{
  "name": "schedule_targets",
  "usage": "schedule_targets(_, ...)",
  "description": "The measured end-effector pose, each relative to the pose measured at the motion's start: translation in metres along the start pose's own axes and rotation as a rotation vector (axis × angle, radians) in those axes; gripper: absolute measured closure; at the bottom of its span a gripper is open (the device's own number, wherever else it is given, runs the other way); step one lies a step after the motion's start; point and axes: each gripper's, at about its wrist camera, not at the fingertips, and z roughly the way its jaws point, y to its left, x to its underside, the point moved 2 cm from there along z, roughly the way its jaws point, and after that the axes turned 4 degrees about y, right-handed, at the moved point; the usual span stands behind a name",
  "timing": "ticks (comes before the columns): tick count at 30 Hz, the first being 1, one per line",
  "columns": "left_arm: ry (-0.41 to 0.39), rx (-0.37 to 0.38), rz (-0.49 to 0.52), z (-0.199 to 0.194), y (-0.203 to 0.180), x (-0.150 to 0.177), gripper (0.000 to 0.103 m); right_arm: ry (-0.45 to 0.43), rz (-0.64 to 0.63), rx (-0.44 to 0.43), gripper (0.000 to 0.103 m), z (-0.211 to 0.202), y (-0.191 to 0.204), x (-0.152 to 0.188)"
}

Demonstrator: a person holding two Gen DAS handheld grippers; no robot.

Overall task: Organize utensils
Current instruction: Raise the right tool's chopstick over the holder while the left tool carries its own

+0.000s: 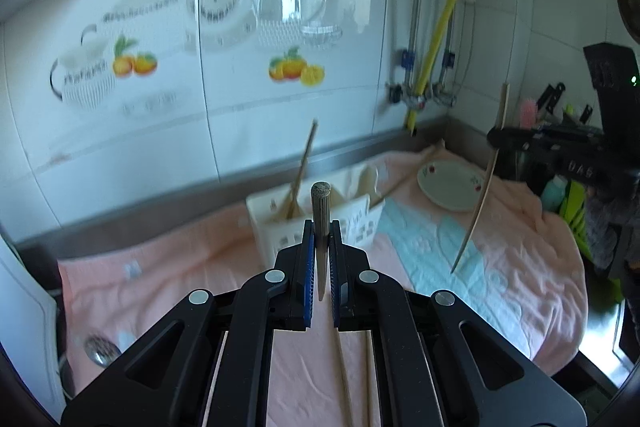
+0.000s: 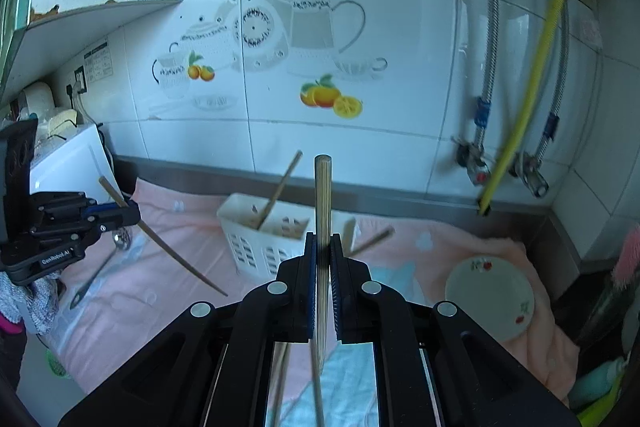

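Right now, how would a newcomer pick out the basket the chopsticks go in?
Find the pink towel under the tiled wall. At its back edge stands a white slotted basket; it alone stands upright, with a chopstick leaning out of it.

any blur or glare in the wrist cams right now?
Left wrist: wall tiles and white basket smeared by motion blur, window glare on the tiles; gripped chopstick stays sharp. Right wrist: crisper overall, yellow hose slightly streaked. Both: strong fisheye bending of tile lines.

Open air above the towel [image 1: 500,267]; ahead, the basket [image 2: 264,247] with its leaning chopstick [image 2: 278,191] and the plate [image 2: 490,297] block the way.
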Motion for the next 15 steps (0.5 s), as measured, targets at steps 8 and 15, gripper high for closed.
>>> schedule_targets(8, -0.093, -0.03, 0.016, -0.023, 0.006, -0.054, 0.098, -0.036, 0.017, -0.004, 0.096, 0.012, -0.002, -0.039)
schedule_targets(15, -0.132, -0.091, 0.009, -0.014, 0.019, -0.085, 0.098, -0.07, 0.026, 0.005, 0.096, 0.023, 0.0, -0.065)
